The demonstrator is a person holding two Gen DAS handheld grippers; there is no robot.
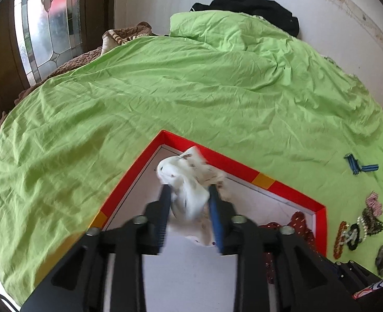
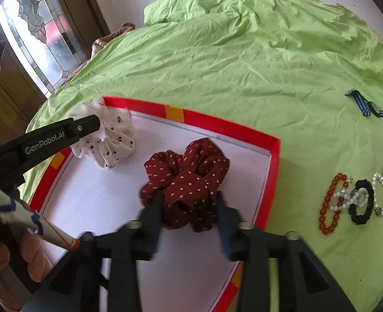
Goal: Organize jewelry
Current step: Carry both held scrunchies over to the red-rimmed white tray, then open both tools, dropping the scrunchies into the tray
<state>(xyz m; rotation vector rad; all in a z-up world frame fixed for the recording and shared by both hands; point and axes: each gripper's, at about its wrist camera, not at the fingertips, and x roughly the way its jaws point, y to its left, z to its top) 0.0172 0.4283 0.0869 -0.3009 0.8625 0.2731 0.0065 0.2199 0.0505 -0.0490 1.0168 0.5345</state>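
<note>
A shallow red-rimmed box (image 2: 225, 126) with a white floor lies on the green bedsheet; it also shows in the left wrist view (image 1: 233, 165). My left gripper (image 1: 190, 195) is shut on a white cherry-print scrunchie (image 1: 188, 176), held over the box's far left corner; the scrunchie also shows in the right wrist view (image 2: 113, 140). My right gripper (image 2: 188, 200) has its jaws spread around a dark red dotted scrunchie (image 2: 188, 179) that rests on the box floor. Bracelets and hair ties (image 2: 355, 202) lie on the sheet right of the box.
A blue striped strap (image 2: 368, 108) lies on the sheet at the far right. A rumpled green duvet (image 2: 243, 7) and black clothes (image 1: 251, 6) are at the back. A stained-glass door (image 1: 45, 23) stands at the left.
</note>
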